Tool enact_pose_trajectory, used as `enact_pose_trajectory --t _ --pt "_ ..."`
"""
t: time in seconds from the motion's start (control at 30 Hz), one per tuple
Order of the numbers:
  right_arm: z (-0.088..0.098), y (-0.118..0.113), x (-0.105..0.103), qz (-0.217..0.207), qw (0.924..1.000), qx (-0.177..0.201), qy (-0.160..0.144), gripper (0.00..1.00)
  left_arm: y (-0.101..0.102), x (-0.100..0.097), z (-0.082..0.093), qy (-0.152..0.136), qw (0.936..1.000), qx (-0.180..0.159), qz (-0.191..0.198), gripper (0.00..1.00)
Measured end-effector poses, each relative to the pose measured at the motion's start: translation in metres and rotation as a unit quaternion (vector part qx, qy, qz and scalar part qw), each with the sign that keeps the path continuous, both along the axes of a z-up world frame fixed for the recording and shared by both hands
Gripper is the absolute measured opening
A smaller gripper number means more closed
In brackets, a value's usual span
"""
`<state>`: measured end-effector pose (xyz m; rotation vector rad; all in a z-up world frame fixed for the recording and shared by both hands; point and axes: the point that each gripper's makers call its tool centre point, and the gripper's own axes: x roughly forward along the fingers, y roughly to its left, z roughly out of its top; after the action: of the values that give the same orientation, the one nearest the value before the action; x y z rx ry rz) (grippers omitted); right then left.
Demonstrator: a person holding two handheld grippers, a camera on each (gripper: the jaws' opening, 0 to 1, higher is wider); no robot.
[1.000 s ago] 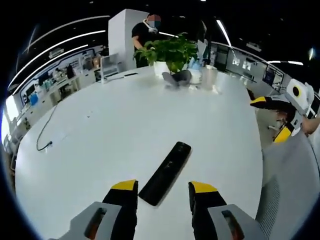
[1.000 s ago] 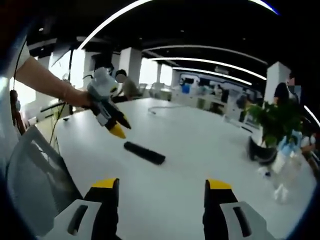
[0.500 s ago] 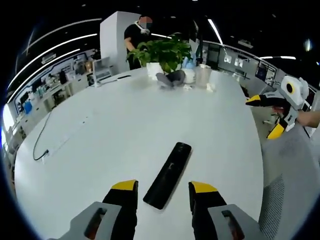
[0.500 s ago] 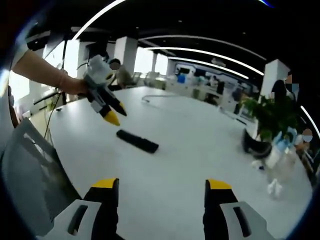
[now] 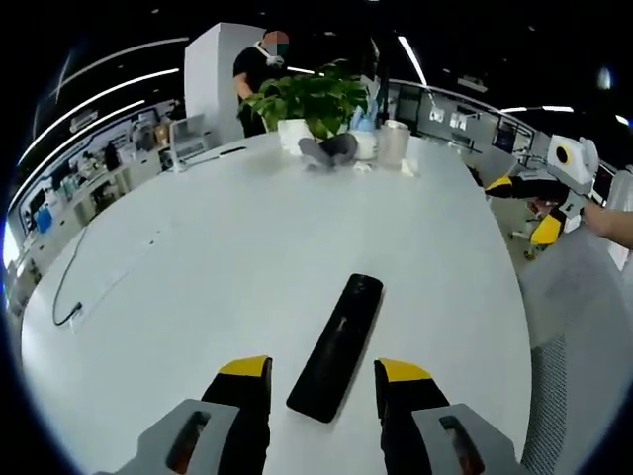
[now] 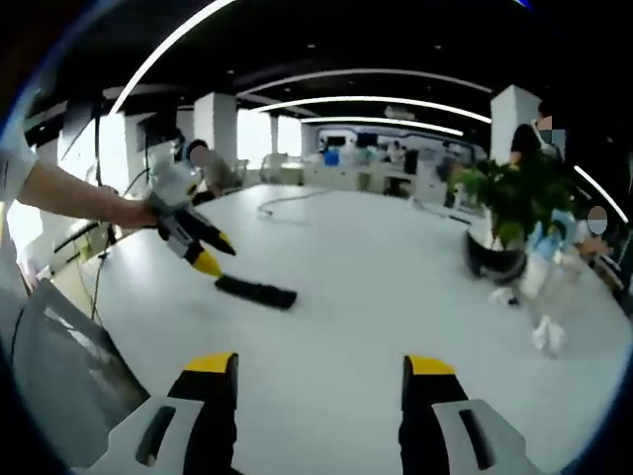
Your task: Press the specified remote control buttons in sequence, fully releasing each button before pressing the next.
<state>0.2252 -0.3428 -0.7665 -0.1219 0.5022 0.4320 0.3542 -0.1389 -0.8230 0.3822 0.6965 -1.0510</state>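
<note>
One black remote control (image 5: 337,346) lies flat on your white bench (image 5: 218,257).
It is long and slim, near the edge; your left hand-held gripper (image 5: 318,373) and right hand-held gripper (image 6: 310,368) both stand apart, holding nothing.

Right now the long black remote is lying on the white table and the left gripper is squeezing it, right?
Not quite. The long black remote lies on the white table, but the left gripper is open, not squeezing it. The left gripper view shows this.
</note>
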Motion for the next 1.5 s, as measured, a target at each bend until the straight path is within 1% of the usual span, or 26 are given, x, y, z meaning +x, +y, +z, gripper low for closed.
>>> enact_pose_trajectory --t 0.1,0.2,0.37,0.4,0.47,0.57,0.6,0.7,0.73,0.77,0.8,0.9,0.97,1.03,1.1,1.17,1.23,1.4,1.5 --pt "-0.002 -0.003 0.000 -0.004 1.0000 -0.002 0.003 0.64 -0.003 0.002 -0.003 -0.002 1.0000 -0.001 -0.005 0.43" --pt "-0.005 -0.006 -0.001 -0.008 0.9999 0.000 0.010 0.64 -0.005 0.004 -0.007 0.003 1.0000 -0.003 0.000 0.43" --pt "-0.009 -0.005 -0.003 0.001 0.9998 -0.011 0.016 0.63 -0.006 0.006 -0.012 0.005 1.0000 -0.002 0.008 0.43" --pt "-0.010 -0.003 -0.003 0.006 0.9997 -0.014 0.017 0.63 -0.005 0.006 -0.014 0.004 1.0000 0.003 0.006 0.43" --pt "-0.011 -0.002 -0.004 0.012 0.9995 -0.020 0.020 0.63 -0.005 0.006 -0.016 -0.008 0.9997 0.021 -0.010 0.43" --pt "-0.012 -0.001 -0.005 0.015 0.9995 -0.015 0.024 0.63 -0.005 0.007 -0.016 -0.015 0.9993 0.030 -0.018 0.43" --pt "-0.012 -0.001 -0.005 0.016 0.9995 -0.015 0.025 0.63 -0.005 0.007 -0.016 -0.014 0.9993 0.031 -0.018 0.43" --pt "-0.015 0.000 -0.005 0.023 0.9989 -0.031 0.027 0.62 -0.005 0.010 -0.016 -0.008 0.9996 0.026 -0.012 0.43" --pt "-0.016 0.000 -0.005 0.025 0.9986 -0.036 0.027 0.62 -0.006 0.012 -0.015 -0.003 0.9998 0.017 -0.004 0.43" --pt "-0.017 0.000 -0.005 0.028 0.9984 -0.039 0.029 0.62 -0.005 0.013 -0.015 -0.002 0.9999 0.015 -0.004 0.43" --pt "-0.018 -0.001 -0.006 0.028 0.9984 -0.039 0.031 0.62 -0.005 0.014 -0.016 -0.001 0.9998 0.017 -0.003 0.43" --pt "-0.017 -0.003 -0.005 0.022 0.9988 -0.030 0.031 0.62 -0.001 0.016 -0.021 -0.002 0.9992 0.038 -0.010 0.42" --pt "-0.017 -0.003 -0.005 0.021 0.9988 -0.028 0.033 0.62 -0.001 0.016 -0.022 -0.001 0.9992 0.039 -0.011 0.42" --pt "-0.018 -0.003 -0.005 0.023 0.9986 -0.033 0.034 0.62 -0.002 0.016 -0.024 0.009 0.9994 0.032 -0.007 0.42" --pt "-0.019 -0.003 -0.005 0.023 0.9984 -0.038 0.034 0.62 -0.002 0.017 -0.027 0.009 0.9993 0.035 -0.006 0.42" --pt "-0.018 -0.005 -0.004 0.019 0.9985 -0.042 0.030 0.63 -0.004 0.016 -0.028 0.016 0.9994 0.031 -0.007 0.43" --pt "-0.018 -0.005 -0.004 0.017 0.9987 -0.034 0.034 0.63 -0.004 0.016 -0.027 0.015 0.9994 0.030 -0.008 0.42" --pt "-0.020 -0.006 -0.004 0.017 0.9984 -0.038 0.037 0.63 -0.007 0.012 -0.027 0.014 0.9990 0.036 -0.023 0.38" --pt "-0.021 -0.004 -0.005 0.022 0.9980 -0.043 0.040 0.63 -0.008 0.012 -0.027 0.010 0.9988 0.038 -0.028 0.38"
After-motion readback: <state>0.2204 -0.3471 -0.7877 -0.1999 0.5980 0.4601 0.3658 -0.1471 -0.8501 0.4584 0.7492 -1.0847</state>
